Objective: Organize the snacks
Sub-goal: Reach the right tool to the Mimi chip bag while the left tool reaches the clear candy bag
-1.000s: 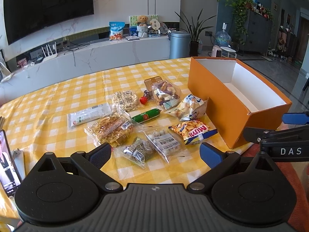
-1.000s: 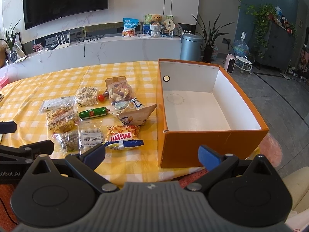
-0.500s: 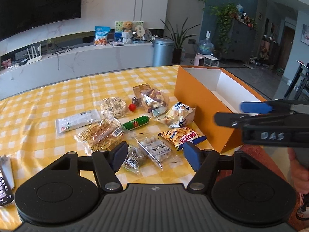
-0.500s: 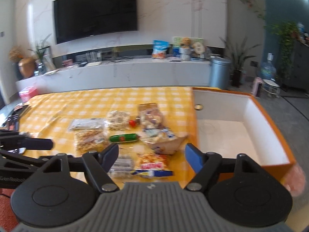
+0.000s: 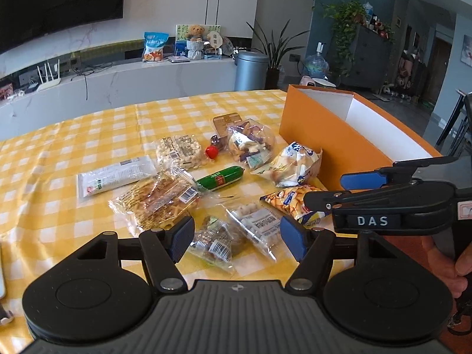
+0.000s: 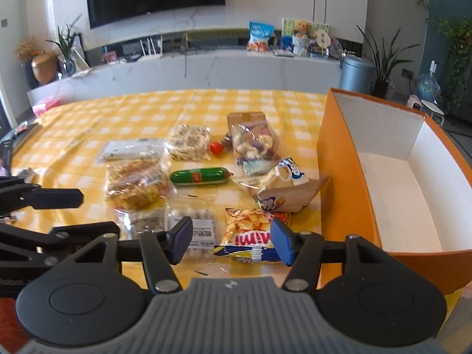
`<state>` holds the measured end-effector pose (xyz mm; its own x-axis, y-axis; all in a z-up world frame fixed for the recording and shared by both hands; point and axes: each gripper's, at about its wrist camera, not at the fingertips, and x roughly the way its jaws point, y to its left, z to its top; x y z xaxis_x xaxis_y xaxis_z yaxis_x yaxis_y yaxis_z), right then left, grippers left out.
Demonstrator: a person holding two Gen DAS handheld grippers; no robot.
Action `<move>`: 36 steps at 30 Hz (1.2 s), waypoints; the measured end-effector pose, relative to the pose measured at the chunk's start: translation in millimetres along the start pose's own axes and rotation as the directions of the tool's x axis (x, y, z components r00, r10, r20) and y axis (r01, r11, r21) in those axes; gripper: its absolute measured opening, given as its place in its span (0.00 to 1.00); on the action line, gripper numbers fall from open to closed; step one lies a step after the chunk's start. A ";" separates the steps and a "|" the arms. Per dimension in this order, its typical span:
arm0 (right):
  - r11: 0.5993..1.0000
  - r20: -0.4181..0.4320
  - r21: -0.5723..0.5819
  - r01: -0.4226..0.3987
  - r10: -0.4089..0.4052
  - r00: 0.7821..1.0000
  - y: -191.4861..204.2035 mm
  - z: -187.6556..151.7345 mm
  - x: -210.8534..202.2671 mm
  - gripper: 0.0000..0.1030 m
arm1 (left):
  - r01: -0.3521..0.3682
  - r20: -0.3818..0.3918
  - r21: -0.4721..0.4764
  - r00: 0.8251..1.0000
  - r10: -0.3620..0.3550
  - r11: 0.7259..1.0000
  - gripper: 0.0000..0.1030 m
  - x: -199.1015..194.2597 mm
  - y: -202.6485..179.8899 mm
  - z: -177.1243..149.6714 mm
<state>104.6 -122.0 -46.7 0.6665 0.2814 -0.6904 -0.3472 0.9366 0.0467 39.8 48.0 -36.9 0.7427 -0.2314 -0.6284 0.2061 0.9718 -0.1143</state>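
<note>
Several snack packs lie on the yellow checked table (image 5: 88,135): a green sausage (image 5: 220,178), a Mimi chips bag (image 6: 253,236), a waffle pack (image 5: 159,199), a mixed-nut bag (image 5: 249,144) and a clear candy pack (image 5: 259,224). An open orange box (image 6: 342,159) with a white inside stands at the right. My left gripper (image 5: 236,236) is open and empty, low over the near clear packs. My right gripper (image 6: 231,237) is open and empty, just above the Mimi bag; it also shows in the left wrist view (image 5: 333,190).
A white tube-like pack (image 5: 115,175) and a peanut bag (image 5: 180,150) lie further left. A small red ball (image 6: 216,147) sits mid-table. A phone edge (image 5: 1,271) lies at the near left. A white counter (image 6: 206,67) and bin (image 6: 355,73) stand behind.
Both grippers have moved forward and lower toward the snacks and their jaws have narrowed from fully wide. The right gripper has swung left, from facing the box to over the Mimi bag.
</note>
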 end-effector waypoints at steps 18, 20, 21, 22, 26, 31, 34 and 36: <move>0.992 -0.065 -0.096 0.079 -0.085 0.994 -4.6 8.4 53.5 0.60 | -0.091 -0.083 0.018 0.992 0.092 0.996 0.80 36.8 17.9 13.5; 0.992 -0.090 -0.094 0.083 -0.092 0.992 -5.7 8.3 61.9 0.63 | -0.128 -0.085 0.068 0.987 0.133 0.989 0.82 41.6 23.9 17.1; 0.992 -0.100 -0.092 0.085 -0.094 0.991 -6.5 7.8 65.8 0.67 | -0.139 -0.091 0.094 0.985 0.147 0.986 0.82 44.2 26.7 18.9; 0.993 -0.113 -0.086 0.079 -0.088 0.990 -7.8 7.0 69.9 0.69 | -0.141 -0.095 0.121 0.984 0.153 0.983 0.82 46.2 28.3 20.4; 0.997 -0.170 -0.060 0.049 -0.059 0.984 -10.9 1.4 84.7 0.70 | -0.067 -0.122 0.155 0.989 0.087 0.986 0.83 48.9 29.6 23.2; 1.000 -0.161 -0.005 0.028 -0.028 0.987 -16.8 -0.1 86.6 0.63 | -0.011 -0.149 0.059 0.989 0.020 0.998 0.84 51.5 27.6 17.9; 1.000 -0.169 0.001 0.023 -0.022 0.985 -18.5 0.8 86.2 0.57 | 0.027 -0.153 0.010 0.988 -0.025 1.000 0.84 51.9 21.6 16.6; 1.000 -0.172 0.008 0.010 -0.008 0.985 -18.4 1.6 83.6 0.56 | 0.049 -0.169 -0.025 0.984 -0.053 0.998 0.84 53.2 19.9 15.9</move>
<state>167.7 -115.4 -104.0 0.5461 0.2338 -0.8044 -0.3357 0.9409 0.0455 93.6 54.3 -60.3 0.6128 -0.2717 -0.7421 0.2266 0.9600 -0.1643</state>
